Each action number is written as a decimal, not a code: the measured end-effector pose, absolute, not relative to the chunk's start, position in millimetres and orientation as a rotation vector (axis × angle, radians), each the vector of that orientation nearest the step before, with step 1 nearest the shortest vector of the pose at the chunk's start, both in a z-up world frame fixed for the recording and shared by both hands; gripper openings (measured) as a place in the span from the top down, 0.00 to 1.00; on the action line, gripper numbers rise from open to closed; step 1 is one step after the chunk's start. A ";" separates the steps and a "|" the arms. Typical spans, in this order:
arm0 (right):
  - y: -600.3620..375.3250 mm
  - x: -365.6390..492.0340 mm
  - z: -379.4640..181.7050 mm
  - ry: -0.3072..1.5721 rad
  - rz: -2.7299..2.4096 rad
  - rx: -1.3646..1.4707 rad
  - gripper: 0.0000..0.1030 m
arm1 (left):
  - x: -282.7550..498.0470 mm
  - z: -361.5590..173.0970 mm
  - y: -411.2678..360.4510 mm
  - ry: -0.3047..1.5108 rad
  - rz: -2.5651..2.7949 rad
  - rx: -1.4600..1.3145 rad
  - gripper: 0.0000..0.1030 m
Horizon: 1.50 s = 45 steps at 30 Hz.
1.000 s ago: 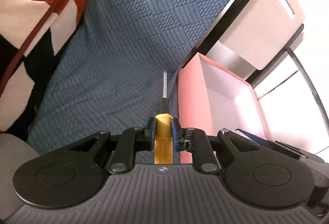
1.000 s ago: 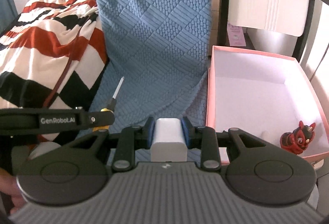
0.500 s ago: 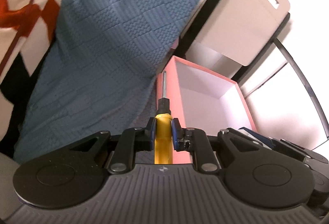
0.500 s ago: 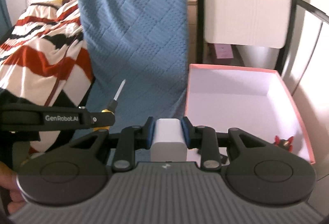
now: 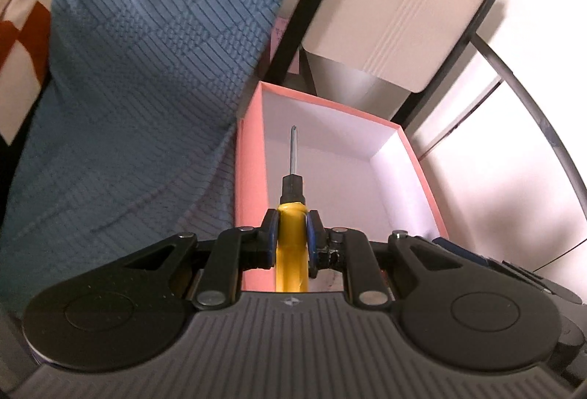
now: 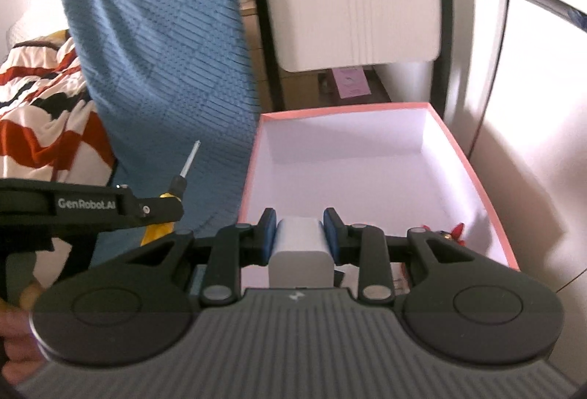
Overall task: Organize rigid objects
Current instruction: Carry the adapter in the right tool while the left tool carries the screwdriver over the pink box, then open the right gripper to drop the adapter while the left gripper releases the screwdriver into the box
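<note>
A pink box (image 6: 473, 179) sits beside a blue quilted blanket (image 6: 165, 50).

My left hand-held gripper (image 5: 291, 234) is matte black plastic with a ribbed grey deck, two round caps, silver screws on its linkage bars and blue pads. My right hand-held gripper (image 6: 299, 234) matches it; white "GenRobot.AI" lettering marks the left one's side.

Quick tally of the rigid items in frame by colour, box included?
Yellow: 1, the screwdriver in the left gripper
White: 1, the block in the right gripper
Red: 1, the toy in the box
Pink: 1, the box
Total: 4
</note>
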State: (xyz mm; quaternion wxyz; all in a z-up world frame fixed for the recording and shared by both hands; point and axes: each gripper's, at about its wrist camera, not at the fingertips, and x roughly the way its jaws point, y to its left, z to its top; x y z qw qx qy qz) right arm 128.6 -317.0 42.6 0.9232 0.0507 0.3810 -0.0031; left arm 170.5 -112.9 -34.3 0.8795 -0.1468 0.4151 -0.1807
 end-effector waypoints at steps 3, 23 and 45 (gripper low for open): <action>-330.5 134.7 33.3 0.809 -0.016 0.112 0.69 | 179.8 -41.4 -129.1 0.886 -0.370 -0.306 0.82; -379.6 190.9 -58.7 1.006 0.020 0.131 0.69 | 235.6 -124.3 -193.2 1.104 -0.265 -0.277 0.81; -390.1 163.5 -5.0 0.921 0.000 0.167 0.69 | 209.2 -61.3 -174.6 1.024 -0.321 -0.252 0.80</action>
